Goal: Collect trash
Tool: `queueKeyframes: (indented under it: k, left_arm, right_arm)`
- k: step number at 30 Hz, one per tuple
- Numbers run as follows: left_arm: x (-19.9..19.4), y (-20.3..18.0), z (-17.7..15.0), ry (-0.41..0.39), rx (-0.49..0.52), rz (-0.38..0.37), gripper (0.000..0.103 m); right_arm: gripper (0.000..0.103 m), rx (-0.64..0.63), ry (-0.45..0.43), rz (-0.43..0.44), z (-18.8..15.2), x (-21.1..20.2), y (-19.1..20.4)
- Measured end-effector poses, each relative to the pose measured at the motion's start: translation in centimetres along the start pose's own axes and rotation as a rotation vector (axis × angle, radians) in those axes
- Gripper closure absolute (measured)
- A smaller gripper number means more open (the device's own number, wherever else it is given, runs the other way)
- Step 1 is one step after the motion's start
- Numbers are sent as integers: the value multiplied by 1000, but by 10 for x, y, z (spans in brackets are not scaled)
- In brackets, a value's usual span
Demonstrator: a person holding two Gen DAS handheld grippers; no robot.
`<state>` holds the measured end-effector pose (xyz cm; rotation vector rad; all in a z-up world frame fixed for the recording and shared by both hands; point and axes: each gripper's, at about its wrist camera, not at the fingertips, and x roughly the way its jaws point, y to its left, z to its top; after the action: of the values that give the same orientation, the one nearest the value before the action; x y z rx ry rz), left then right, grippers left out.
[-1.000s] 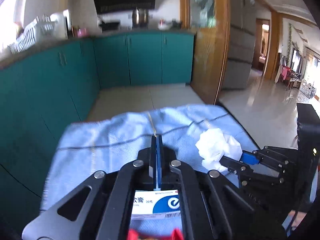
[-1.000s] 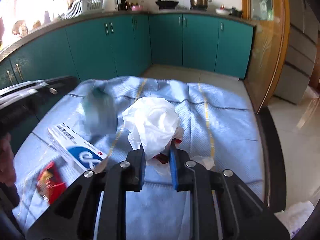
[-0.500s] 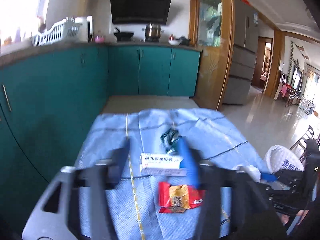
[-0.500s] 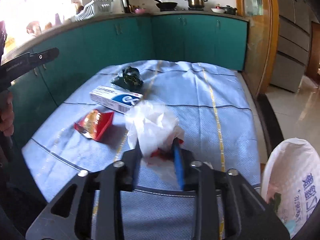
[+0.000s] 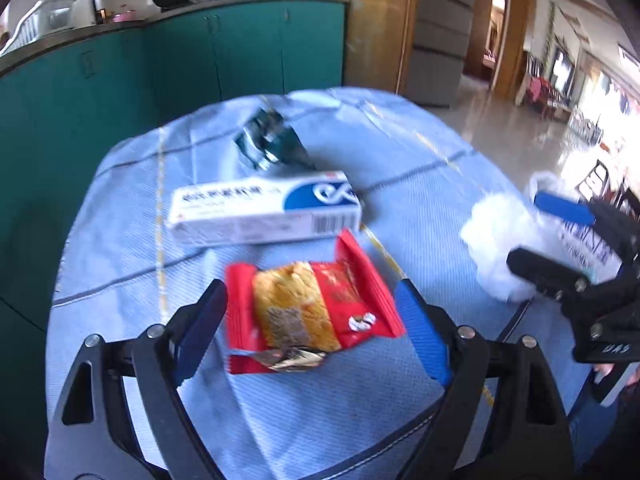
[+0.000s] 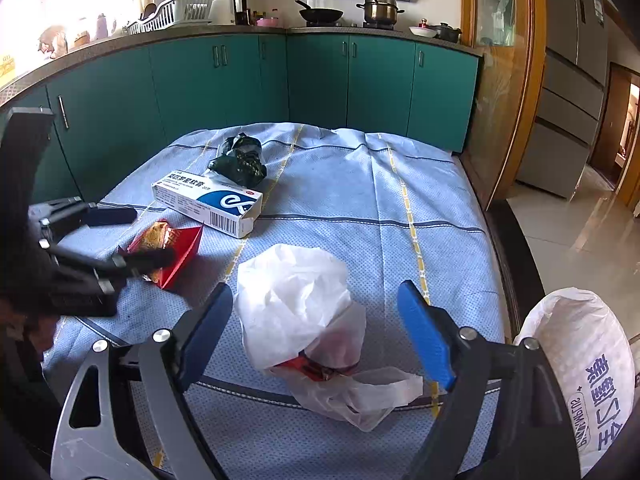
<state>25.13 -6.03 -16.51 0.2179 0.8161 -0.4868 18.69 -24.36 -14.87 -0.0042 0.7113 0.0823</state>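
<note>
A red snack wrapper (image 5: 308, 312) lies on the blue tablecloth (image 5: 360, 140) between the fingers of my open left gripper (image 5: 308, 320). Behind it lie a white and blue medicine box (image 5: 264, 210) and a crumpled dark green wrapper (image 5: 272, 142). My right gripper (image 6: 316, 328) is open around a crumpled white tissue with a plastic wrapper (image 6: 304, 320) that rests on the cloth. In the right wrist view the red wrapper (image 6: 168, 248), the box (image 6: 208, 202), the green wrapper (image 6: 240, 160) and the left gripper (image 6: 132, 236) show at left.
A white trash bag (image 6: 588, 368) with blue print hangs off the table's right edge. Teal kitchen cabinets (image 6: 320, 80) stand behind and to the left of the table. A wooden door frame (image 6: 504, 100) and tiled floor lie to the right.
My left gripper opened and came down around the red wrapper. My right gripper opened and let go of the white tissue, which now rests on the cloth.
</note>
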Motion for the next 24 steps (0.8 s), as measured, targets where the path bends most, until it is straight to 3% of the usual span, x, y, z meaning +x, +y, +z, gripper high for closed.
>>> queueKeyframes:
  k: [2, 6, 8, 9, 10, 14, 17, 22, 24]
  left_arm:
    - [5, -1, -3, 12, 11, 9, 17]
    - [-4, 2, -1, -18, -31, -35, 37]
    - [-8, 1, -1, -12, -34, -60, 52]
    - [-12, -1, -2, -13, -26, -79, 69]
    - [-15, -2, -4, -8, -16, -91, 75]
    - [-28, -7, -15, -5, -7, -84, 75]
    - [-36, -6, -19, -23, -24, -87, 65]
    - [-44, 2, -18, -61, -59, -28, 24]
    - [-42, 5, -16, -69, -69, 6, 14]
  right_arm:
    - [20, 2, -1, 2, -1, -1, 0]
    - [20, 2, -3, -2, -1, -1, 0]
    - [20, 3, -5, -2, -2, -2, 0]
    - [20, 6, -7, -3, -2, -3, 0]
    - [20, 7, -9, -2, -2, -4, -1]
    - [20, 13, -12, 3, -2, -5, -1]
    - [20, 9, -19, 11, -2, -7, 1]
    - [20, 3, -16, 14, -2, -7, 4]
    - [20, -1, -14, 13, -3, -6, 6]
